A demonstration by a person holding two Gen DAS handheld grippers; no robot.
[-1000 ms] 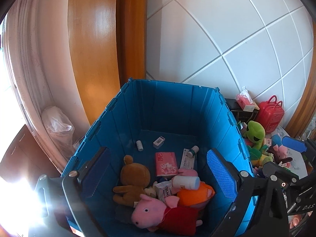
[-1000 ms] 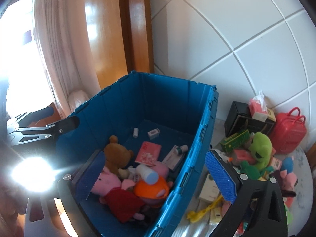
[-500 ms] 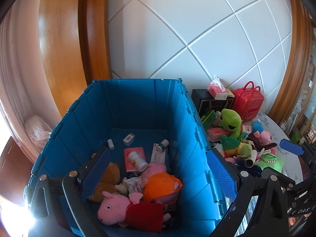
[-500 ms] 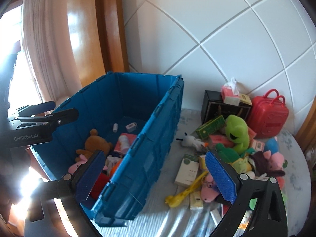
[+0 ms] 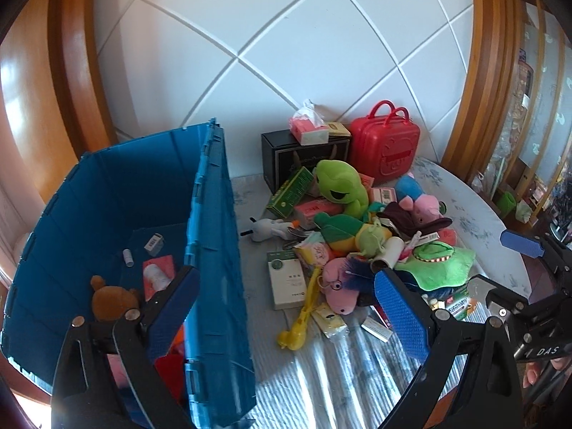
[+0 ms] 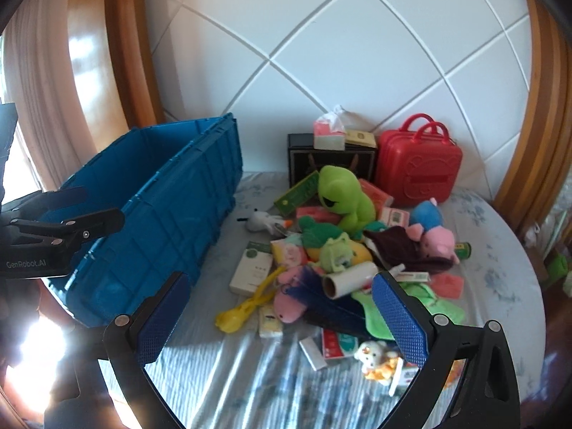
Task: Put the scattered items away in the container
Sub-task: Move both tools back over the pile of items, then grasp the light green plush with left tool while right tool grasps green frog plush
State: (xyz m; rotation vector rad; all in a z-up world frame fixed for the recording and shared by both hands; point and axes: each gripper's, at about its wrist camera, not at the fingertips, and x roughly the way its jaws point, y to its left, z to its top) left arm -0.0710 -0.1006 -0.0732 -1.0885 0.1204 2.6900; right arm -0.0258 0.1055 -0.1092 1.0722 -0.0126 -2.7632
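Note:
A blue crate (image 5: pixel 214 236) (image 6: pixel 168 211) stands at the left of the table; a brown bear (image 5: pixel 111 300) and small boxes lie inside. Right of it is a heap of scattered items: a green frog plush (image 5: pixel 339 182) (image 6: pixel 343 193), a pink plush (image 5: pixel 339 286) (image 6: pixel 289 304), a yellow toy (image 5: pixel 300 318) (image 6: pixel 250 304), a white box (image 5: pixel 287 282) (image 6: pixel 254 268) and a paper roll (image 6: pixel 348 277). My left gripper (image 5: pixel 286 314) is open and empty, straddling the crate's right wall. My right gripper (image 6: pixel 282 318) is open and empty above the heap's near side.
A red toy suitcase (image 5: pixel 386 143) (image 6: pixel 418 168) and a black box (image 5: pixel 304 157) with a tissue pack (image 5: pixel 309 128) stand against the white tiled wall. The round table's right edge (image 6: pixel 529 261) curves off. The left gripper (image 6: pixel 53 228) shows at the right wrist view's left edge.
Both grippers have swung right, from over the crate toward the heap on the table. Their jaws stay open and empty.

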